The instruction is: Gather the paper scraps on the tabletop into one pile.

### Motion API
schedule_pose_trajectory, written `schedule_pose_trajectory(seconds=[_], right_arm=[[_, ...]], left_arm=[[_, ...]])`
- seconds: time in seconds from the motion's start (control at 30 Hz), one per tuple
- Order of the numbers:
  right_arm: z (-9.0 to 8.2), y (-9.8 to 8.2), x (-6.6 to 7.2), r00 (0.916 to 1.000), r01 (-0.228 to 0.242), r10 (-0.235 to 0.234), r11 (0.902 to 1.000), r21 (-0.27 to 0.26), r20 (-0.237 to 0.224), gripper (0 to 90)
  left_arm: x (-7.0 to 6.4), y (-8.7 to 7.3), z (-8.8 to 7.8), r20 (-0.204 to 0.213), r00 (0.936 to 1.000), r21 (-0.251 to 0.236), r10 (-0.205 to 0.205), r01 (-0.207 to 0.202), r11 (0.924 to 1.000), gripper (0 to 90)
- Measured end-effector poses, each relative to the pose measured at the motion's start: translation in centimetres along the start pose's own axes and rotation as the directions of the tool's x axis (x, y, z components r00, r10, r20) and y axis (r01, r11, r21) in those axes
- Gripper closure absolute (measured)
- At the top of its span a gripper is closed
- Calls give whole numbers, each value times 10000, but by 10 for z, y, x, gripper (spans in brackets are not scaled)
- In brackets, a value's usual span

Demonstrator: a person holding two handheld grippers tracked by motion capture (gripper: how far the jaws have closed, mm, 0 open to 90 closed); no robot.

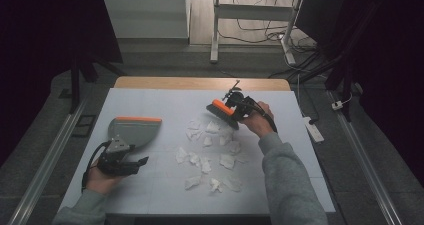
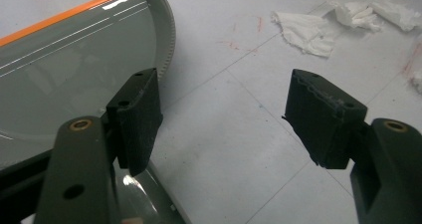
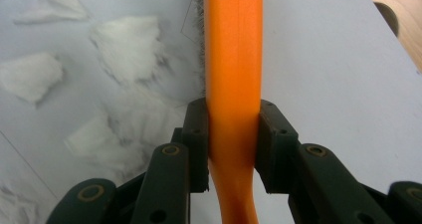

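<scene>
Near left, the left gripper (image 1: pixel 131 163) hangs low over the white table (image 1: pixel 300 135), jaws spread with nothing between them, just beside the grey dustpan (image 1: pixel 132 131). The pan lies flat, its orange lip on the far side, likely waiting for the sweepings. Paper scraps (image 1: pixel 210 155) litter the middle. Beyond them, the right gripper (image 1: pixel 235 112) pinches the orange brush (image 1: pixel 221 112) by its handle, forearm reaching forward, bristles angled down toward the far scraps, seemingly poised to sweep.

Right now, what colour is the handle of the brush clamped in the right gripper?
Orange; the brush handle shows best in the right gripper view, between the closed jaws.
</scene>
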State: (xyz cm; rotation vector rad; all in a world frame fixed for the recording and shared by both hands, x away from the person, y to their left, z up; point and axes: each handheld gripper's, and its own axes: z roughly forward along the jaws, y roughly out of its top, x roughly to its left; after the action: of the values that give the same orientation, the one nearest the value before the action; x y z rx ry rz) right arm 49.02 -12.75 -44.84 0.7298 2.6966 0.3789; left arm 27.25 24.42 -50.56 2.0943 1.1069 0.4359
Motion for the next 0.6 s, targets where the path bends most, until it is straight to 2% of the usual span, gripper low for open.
schedule_pose_trajectory(seconds=[0.1,0.17,0.2,0.27,0.3,0.43,0.6], right_arm=[[3,8,9,9985,520,-517,9985,154,-199,701],[3,11,17,9951,983,-978,9947,305,-177,702],[3,12,19,9945,1038,-1034,9939,383,-137,702],[2,12,25,9922,1242,-1243,9908,535,-30,704],[1,11,27,9892,1466,-1462,9877,539,-96,704],[-7,3,39,9823,1836,-1818,9822,405,-444,704],[-19,-12,52,9639,2522,-2485,9673,283,-953,704]], left_arm=[[1,0,0,6,10000,19,-32,32,10000,313],[1,-1,0,12,10000,20,-33,33,10000,313],[1,-1,0,5,10000,21,-34,34,10000,314],[1,-1,0,-17,10000,19,-15,15,10000,314],[0,0,0,-26,10000,24,3,-3,10000,315],[0,0,0,-32,10000,76,26,-25,10000,315],[-1,0,0,-47,10000,79,23,-23,10000,314]])
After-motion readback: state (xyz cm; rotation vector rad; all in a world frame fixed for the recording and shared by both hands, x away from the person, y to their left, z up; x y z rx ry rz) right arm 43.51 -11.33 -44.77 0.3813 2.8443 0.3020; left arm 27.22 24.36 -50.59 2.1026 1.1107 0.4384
